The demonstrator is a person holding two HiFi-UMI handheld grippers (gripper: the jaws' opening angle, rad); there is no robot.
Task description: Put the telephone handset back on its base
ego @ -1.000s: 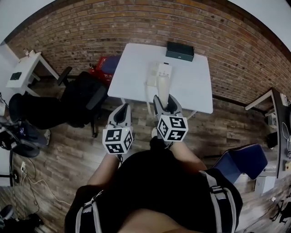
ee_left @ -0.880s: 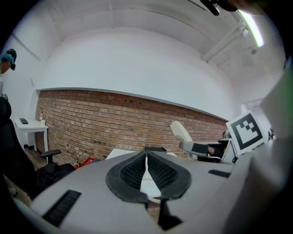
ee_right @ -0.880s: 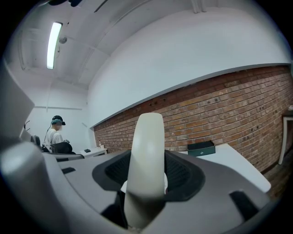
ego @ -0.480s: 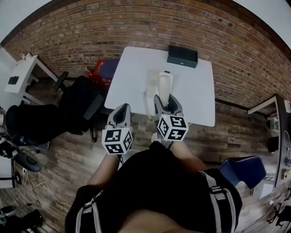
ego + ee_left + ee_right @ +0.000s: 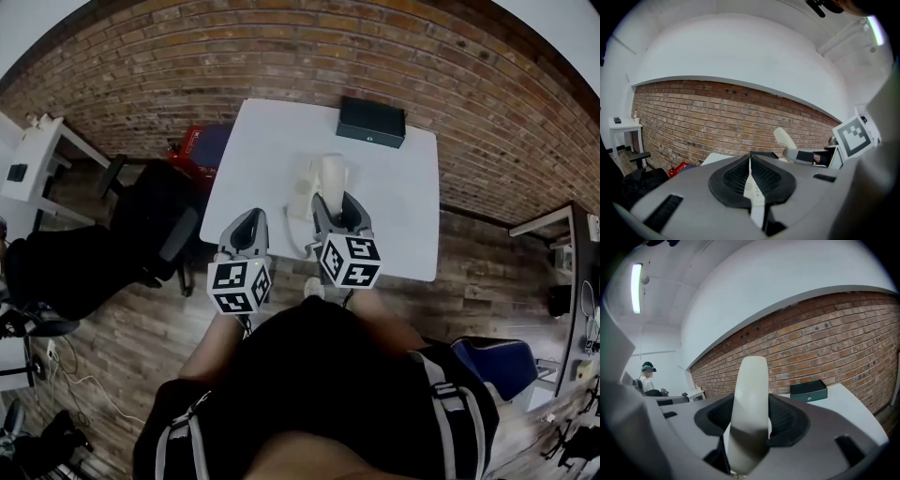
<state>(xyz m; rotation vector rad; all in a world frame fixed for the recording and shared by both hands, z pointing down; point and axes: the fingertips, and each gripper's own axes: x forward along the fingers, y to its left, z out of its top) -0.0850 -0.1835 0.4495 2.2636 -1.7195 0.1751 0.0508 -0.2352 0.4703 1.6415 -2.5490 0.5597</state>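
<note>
Right gripper [image 5: 336,201] clamped on the handset [image 5: 333,172] just beside the base [image 5: 302,187], left gripper [image 5: 246,221] closed, empty; next, lower it squarely onto the base

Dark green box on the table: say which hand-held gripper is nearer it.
Right. The right hand-held gripper, clamping the cream telephone handset, is over the white table in front of the box; the left hand-held gripper is further back and leftward, at its near edge.
</note>
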